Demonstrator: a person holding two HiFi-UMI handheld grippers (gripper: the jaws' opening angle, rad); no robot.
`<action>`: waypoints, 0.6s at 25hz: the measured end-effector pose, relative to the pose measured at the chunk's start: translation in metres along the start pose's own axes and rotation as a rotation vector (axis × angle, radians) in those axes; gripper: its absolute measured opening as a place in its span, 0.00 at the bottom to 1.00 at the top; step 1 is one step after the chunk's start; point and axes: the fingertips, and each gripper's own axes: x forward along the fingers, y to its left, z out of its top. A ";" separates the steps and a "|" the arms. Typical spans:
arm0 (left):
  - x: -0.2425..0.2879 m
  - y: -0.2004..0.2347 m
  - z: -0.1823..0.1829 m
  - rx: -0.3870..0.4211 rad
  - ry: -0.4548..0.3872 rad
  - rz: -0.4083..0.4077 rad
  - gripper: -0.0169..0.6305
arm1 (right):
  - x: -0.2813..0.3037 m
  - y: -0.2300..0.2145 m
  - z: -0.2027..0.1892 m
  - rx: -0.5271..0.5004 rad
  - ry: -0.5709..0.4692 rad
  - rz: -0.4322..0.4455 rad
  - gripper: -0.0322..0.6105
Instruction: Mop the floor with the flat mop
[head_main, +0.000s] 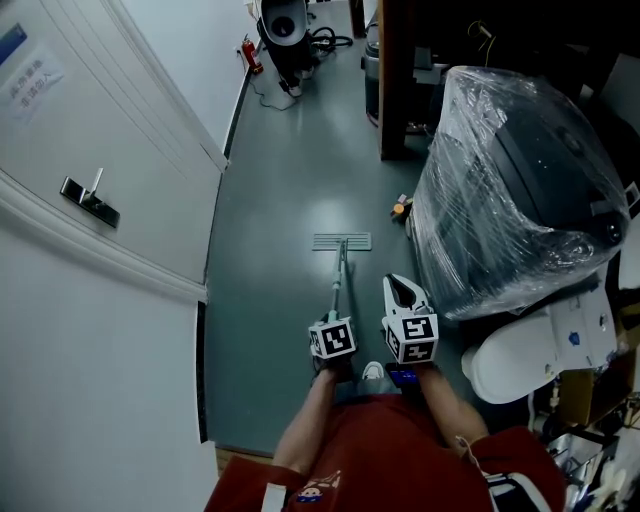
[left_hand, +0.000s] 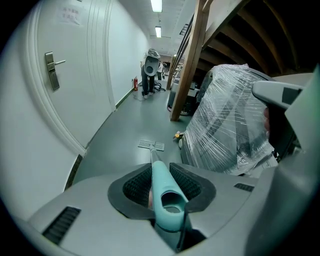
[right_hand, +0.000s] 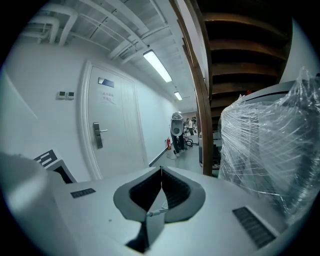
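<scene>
The flat mop's head (head_main: 341, 241) lies flat on the grey-green floor, and its thin pole runs back to a teal handle (left_hand: 167, 196). My left gripper (head_main: 335, 314) is shut on that handle, which sits between the ribbed pads (left_hand: 136, 186); the mop head (left_hand: 151, 145) shows ahead on the floor. To its right my right gripper (head_main: 399, 284) is shut with nothing in it. In the right gripper view the right gripper (right_hand: 161, 172) has its jaws meeting at the tips and points up along the corridor.
A white door (head_main: 120, 130) with a lever handle (head_main: 90, 198) lines the left wall. A plastic-wrapped machine (head_main: 520, 190) crowds the right, with a white rounded object (head_main: 520, 350) near it. A small yellow item (head_main: 401, 209) lies at the machine's base. A wooden post (head_main: 395, 80) and equipment (head_main: 283, 35) stand farther down.
</scene>
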 end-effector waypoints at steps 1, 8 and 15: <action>-0.002 -0.005 -0.005 0.001 -0.003 -0.013 0.22 | -0.007 0.000 -0.003 0.004 0.001 -0.004 0.08; -0.018 -0.010 -0.038 0.019 0.011 -0.026 0.22 | -0.044 0.002 -0.020 0.021 0.005 -0.039 0.08; -0.038 0.007 -0.068 0.020 -0.008 -0.042 0.22 | -0.071 0.035 -0.030 0.002 0.000 -0.051 0.08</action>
